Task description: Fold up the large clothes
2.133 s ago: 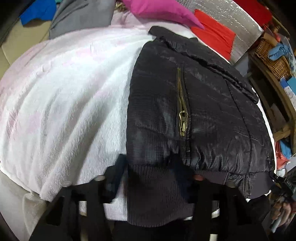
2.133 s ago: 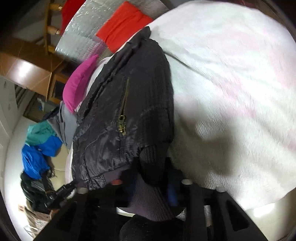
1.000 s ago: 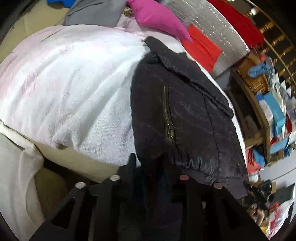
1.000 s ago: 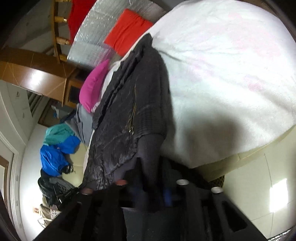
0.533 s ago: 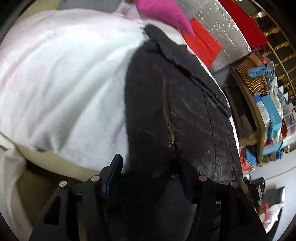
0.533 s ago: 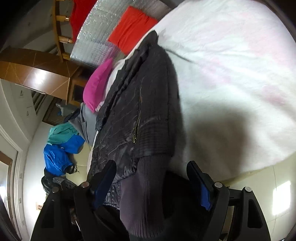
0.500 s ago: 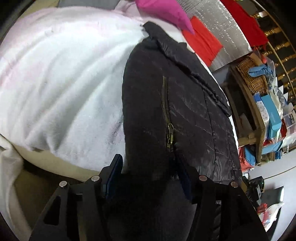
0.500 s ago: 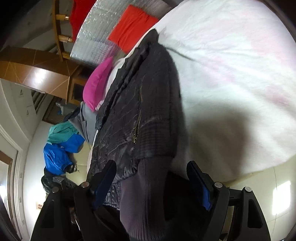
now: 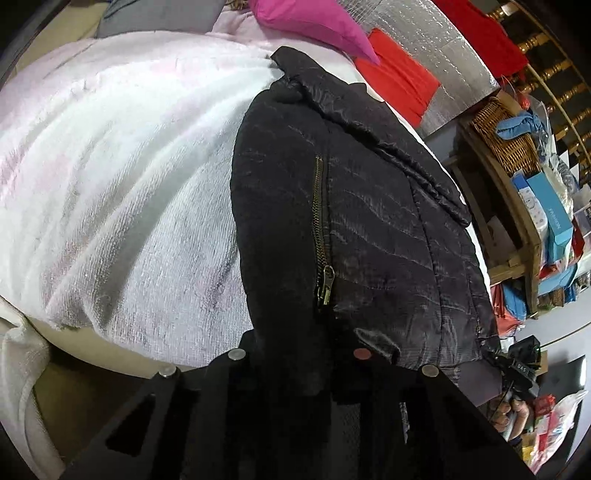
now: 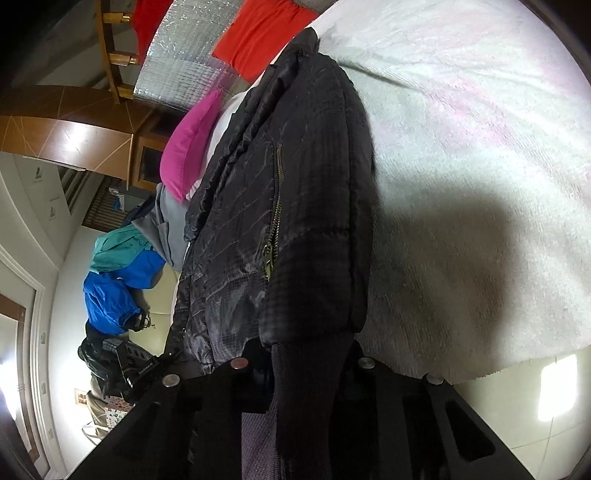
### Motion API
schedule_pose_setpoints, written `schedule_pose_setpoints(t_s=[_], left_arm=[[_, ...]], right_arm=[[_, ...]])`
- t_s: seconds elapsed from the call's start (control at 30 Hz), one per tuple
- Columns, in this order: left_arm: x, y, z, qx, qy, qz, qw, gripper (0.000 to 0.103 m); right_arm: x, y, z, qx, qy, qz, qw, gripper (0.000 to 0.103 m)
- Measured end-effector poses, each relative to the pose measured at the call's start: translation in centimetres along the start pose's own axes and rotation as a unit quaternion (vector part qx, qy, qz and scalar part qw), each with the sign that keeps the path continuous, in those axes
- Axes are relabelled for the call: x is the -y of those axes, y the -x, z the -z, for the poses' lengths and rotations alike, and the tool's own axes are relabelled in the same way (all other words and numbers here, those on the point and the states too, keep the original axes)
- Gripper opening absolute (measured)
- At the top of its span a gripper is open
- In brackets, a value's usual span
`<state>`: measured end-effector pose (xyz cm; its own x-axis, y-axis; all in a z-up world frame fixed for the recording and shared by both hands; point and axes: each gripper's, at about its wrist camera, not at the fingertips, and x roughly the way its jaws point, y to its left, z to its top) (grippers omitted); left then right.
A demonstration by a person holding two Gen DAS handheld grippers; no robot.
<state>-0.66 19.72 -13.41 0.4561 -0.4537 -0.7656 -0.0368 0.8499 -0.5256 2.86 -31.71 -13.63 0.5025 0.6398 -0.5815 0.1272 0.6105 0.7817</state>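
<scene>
Closing on the ribbed hem ahead, the left claw (image 9: 299, 354) and right claw (image 10: 303, 360) pinch the soft, slippery black quilted jacket (image 9: 354, 221).

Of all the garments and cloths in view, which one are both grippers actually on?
The black quilted jacket with the brass zip: its ribbed hem sits between both closing grippers. The pink cushion, red cloth and blue garment lie untouched farther off.

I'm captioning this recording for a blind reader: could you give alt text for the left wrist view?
A black quilted jacket with a brass pocket zipper lies on a fluffy white blanket, its ribbed hem between the closing fingers of the left gripper at the frame's bottom. Beyond it lie a magenta pillow and red cloth; cluttered wooden shelves stand at right.
</scene>
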Motion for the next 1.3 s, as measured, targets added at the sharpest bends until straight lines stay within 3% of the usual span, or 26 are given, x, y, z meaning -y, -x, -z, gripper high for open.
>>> schedule_pose_setpoints(t_s=[0.13, 0.3, 0.43, 0.7, 1.3], left_arm=[[-0.1, -0.3, 0.2, 0.0, 0.002, -0.013, 0.9999, 0.024], [1.0, -0.2, 0.7, 0.01, -0.018, -0.058, 0.9981, 0.024], [1.5, 0.0, 1.0, 0.014, -0.026, -0.077, 0.9966, 0.024], [3.2, 1.1, 1.7, 0.041, -0.073, -0.109, 0.9905, 0.02], [5.0, 3.9, 1.9, 0.066, -0.104, -0.095, 0.9877, 0.019]], right_arm=[[0.5, 0.0, 0.2, 0.001, -0.005, -0.005, 1.0, 0.024], [0.8, 0.0, 0.6, 0.006, -0.008, -0.01, 1.0, 0.024], [0.3, 0.1, 0.8, 0.008, 0.005, -0.004, 1.0, 0.018], [-0.9, 0.6, 1.1, 0.016, 0.024, 0.006, 1.0, 0.014], [-1.5, 3.1, 1.3, 0.028, 0.029, -0.049, 0.998, 0.013]])
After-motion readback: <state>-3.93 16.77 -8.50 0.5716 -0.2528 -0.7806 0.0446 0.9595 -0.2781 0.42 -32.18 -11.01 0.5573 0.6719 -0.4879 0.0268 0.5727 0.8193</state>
